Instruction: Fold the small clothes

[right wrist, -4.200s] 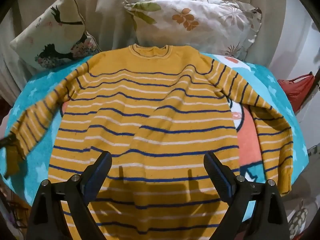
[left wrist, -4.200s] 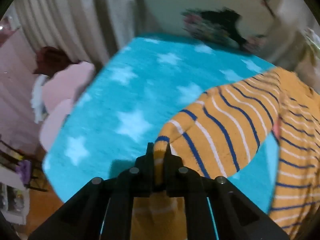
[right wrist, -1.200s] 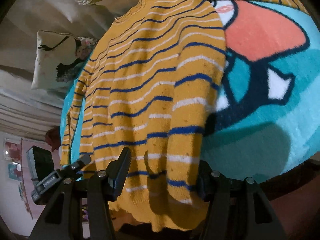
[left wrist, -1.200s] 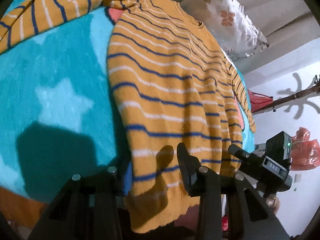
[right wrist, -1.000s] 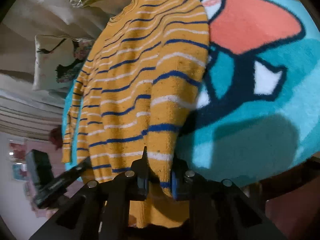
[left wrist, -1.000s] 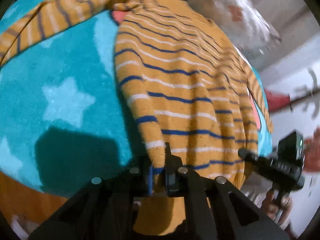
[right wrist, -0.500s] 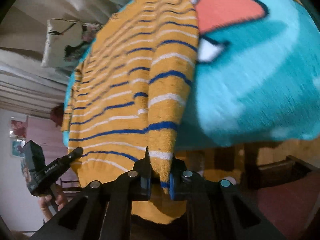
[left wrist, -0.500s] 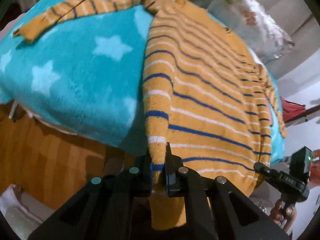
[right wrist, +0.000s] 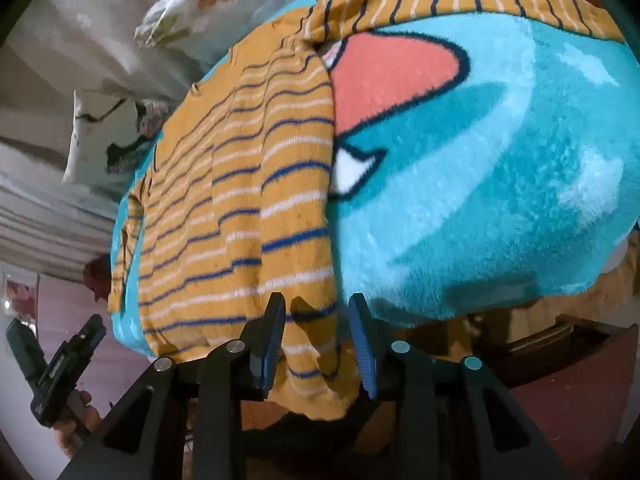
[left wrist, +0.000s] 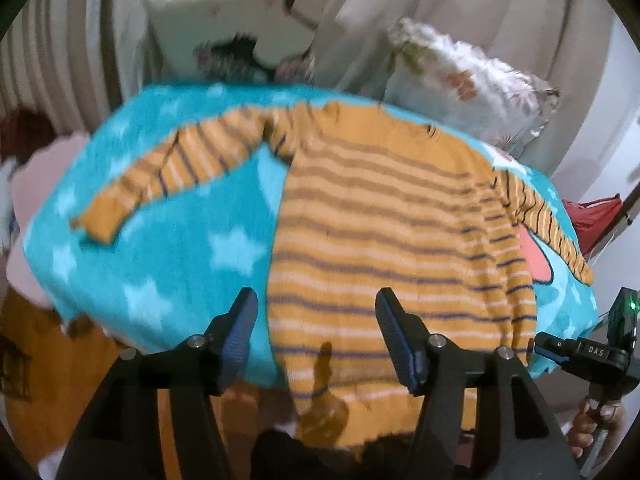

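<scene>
Left wrist view: left gripper (left wrist: 316, 336) opening, jaws wide and empty, raised over the hem of the striped sweater (left wrist: 384, 240) spread flat on the teal blanket (left wrist: 168, 256). Right wrist view: right gripper (right wrist: 318, 338) opening, narrow, pads flanking the sweater's hanging hem corner without pressing.

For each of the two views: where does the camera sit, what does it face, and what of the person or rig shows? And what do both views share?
Left wrist: sits behind the left gripper, facing across the sweater toward the pillows; the right gripper and a hand show lower right.
Right wrist: sits behind the right gripper, at the sweater's hem by the blanket edge; the left gripper shows lower left.
Shared: sweater, blanket, pillows; both grippers' jaws are opening.
</scene>
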`<state>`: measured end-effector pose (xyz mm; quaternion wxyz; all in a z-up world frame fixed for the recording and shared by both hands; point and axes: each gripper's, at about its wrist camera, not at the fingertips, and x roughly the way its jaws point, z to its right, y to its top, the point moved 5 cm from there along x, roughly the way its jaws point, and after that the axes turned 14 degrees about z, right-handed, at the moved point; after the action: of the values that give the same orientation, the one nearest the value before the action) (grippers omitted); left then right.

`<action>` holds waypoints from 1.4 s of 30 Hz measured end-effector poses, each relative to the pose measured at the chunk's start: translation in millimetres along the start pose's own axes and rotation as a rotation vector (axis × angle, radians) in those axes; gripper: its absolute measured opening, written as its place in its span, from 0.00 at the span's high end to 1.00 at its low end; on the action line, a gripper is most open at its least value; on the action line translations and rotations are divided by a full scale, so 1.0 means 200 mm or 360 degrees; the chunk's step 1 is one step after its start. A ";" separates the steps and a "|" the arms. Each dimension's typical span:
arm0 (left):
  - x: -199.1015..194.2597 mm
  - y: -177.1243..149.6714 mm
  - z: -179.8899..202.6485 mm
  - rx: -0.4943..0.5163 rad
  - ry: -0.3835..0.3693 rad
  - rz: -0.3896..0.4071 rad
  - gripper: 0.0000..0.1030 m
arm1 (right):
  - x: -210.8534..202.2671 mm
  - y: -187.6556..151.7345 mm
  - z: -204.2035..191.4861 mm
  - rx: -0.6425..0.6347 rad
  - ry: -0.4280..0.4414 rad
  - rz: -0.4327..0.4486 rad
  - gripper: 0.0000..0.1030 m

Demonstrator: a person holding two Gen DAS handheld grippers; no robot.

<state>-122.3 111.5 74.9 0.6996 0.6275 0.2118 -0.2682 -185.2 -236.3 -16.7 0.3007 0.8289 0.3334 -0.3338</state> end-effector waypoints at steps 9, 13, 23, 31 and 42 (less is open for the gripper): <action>-0.18 0.42 -0.06 -0.0010 0.0049 0.0596 0.02 | 0.00 0.11 -0.17 -0.0068 -0.0084 0.0108 0.61; -0.13 0.59 -0.05 0.0091 -0.0007 0.0653 0.00 | 0.00 0.16 -0.23 -0.0103 -0.0160 0.0155 0.60; 0.17 0.56 0.07 -0.0006 -0.0152 0.0270 0.00 | 0.03 0.16 -0.41 -0.0227 -0.0588 0.0263 0.54; 0.19 0.42 0.15 0.0107 -0.0216 0.0107 0.00 | -0.04 0.13 -0.45 -0.0260 -0.0806 0.0337 0.51; 0.12 0.46 0.08 0.0166 -0.0206 0.0170 0.00 | 0.05 0.10 -0.54 -0.0309 -0.0827 0.0240 0.48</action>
<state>-45.5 99.0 130.8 0.6915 0.6549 0.1181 -0.2811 -126.6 -165.6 45.8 0.4780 0.7053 0.2128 -0.4782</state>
